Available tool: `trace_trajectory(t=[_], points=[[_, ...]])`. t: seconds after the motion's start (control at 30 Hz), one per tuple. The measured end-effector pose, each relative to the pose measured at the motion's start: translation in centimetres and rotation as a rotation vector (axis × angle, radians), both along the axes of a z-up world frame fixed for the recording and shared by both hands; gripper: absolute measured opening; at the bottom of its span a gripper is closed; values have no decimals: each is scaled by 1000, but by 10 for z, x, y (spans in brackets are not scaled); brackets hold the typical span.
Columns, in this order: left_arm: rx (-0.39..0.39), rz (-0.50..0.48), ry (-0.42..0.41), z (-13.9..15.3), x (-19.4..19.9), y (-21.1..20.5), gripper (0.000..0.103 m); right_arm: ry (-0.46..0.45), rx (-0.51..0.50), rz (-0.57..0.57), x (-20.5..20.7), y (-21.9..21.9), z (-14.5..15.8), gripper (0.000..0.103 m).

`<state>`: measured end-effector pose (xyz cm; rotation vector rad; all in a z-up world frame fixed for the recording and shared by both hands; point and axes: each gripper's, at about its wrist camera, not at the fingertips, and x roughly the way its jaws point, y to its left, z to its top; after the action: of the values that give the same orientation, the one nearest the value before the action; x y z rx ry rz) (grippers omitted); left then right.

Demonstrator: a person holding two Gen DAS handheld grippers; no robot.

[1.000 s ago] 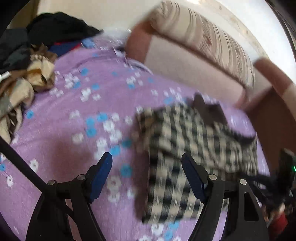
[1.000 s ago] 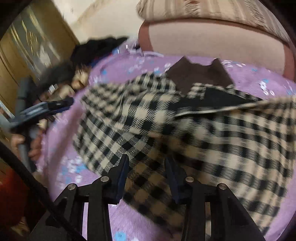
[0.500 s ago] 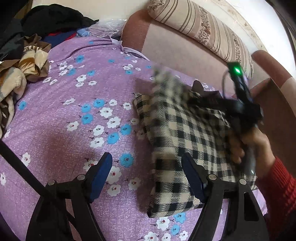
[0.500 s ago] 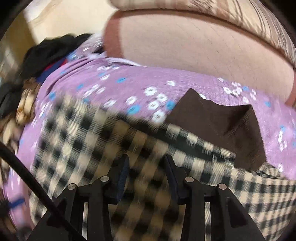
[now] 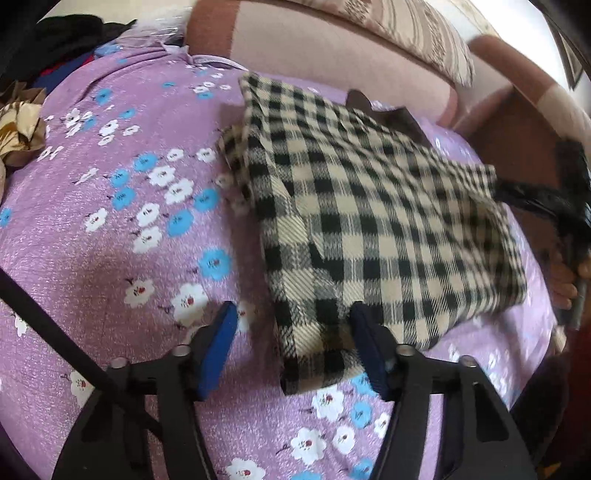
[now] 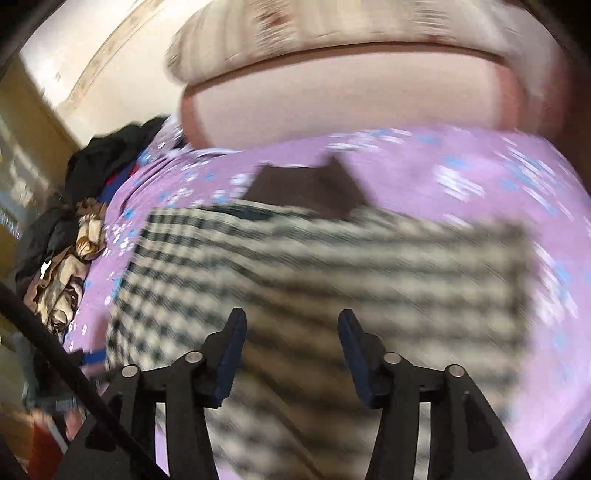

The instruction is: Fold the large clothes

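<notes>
Purple bedding (image 5: 92, 258) printed with white and blue flowers is seen spread across the surface, with a pinkish upholstered headboard (image 5: 314, 40) along its far edge and a striped pillow (image 5: 417, 33) resting on top of that. A heap of dark and tan clothes (image 6: 70, 236) is piled at the far left.

A black-and-cream checked garment (image 5: 369, 221) is laid folded into a rough rectangle on the right half of the bedding, a brown collar (image 6: 310, 188) showing at its far edge. Its near-left corner is found between the blue pads of the left gripper (image 5: 291, 350); the jaws are closing, but the left pad (image 5: 218, 347) is seen apart from the cloth over bare bedding, so nothing is pinched. Whether the right pad touches the fabric cannot be told.

The right gripper (image 6: 291, 350) is held above the near part of the garment, its jaws opening, with blurred checked cloth visible through the gap and nothing grasped. In the left wrist view the same tool is seen at the garment's far-right edge, gripped by a hand (image 5: 565, 280); that view is blurred there.
</notes>
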<state>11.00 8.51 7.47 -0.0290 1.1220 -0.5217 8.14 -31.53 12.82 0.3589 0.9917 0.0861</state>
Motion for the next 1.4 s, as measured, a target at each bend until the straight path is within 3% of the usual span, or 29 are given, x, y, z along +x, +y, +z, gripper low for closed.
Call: trace_trajectory(t=[0.17,0.3,0.33,0.37,0.43,0.47,0.5,0.53,0.67,0.83,0.97,1.07,1.17,1.23,1.33,1.4], points=[[-12,-19,21,-9,-5,-3,55,32,-29,-204,-94,-76,-22,62],[15,-35,9,-12,-10,-13,51,82,40,-260,-130,-99,-49,62],[17,-45,17,-12,-12,-16,26,86,74,-240,-133,-97,-55,62],[26,-52,29,-13,-13,-19,14,88,92,-220,-134,-94,-58,62],[68,-53,3,-7,-17,-23,8,103,124,-162,-135,-82,-65,61],[92,-65,-16,-2,-20,-25,7,111,145,-131,-136,-78,-68,36],[106,-67,-27,3,-22,-25,7,125,165,-98,-136,-74,-70,18],[109,-66,-41,10,-23,-23,7,134,164,-77,-136,-71,-69,8],[99,-40,-70,30,-28,-6,7,103,152,-102,-149,-82,-58,5],[155,-6,-16,10,-27,0,7,137,168,-141,-159,-98,-69,5],[211,19,-32,6,-28,-3,8,147,137,-153,-159,-100,-67,6],[252,52,-48,6,-30,4,8,174,53,-238,-157,-112,-66,8],[320,126,-89,9,-32,24,8,131,96,-380,-170,-142,-61,10],[266,177,-93,15,-28,38,8,64,128,-431,-176,-153,-52,10],[169,259,-145,34,-26,55,8,-72,106,-454,-174,-147,-31,24],[134,283,-209,48,-26,50,17,-131,84,-425,-163,-129,-22,31]])
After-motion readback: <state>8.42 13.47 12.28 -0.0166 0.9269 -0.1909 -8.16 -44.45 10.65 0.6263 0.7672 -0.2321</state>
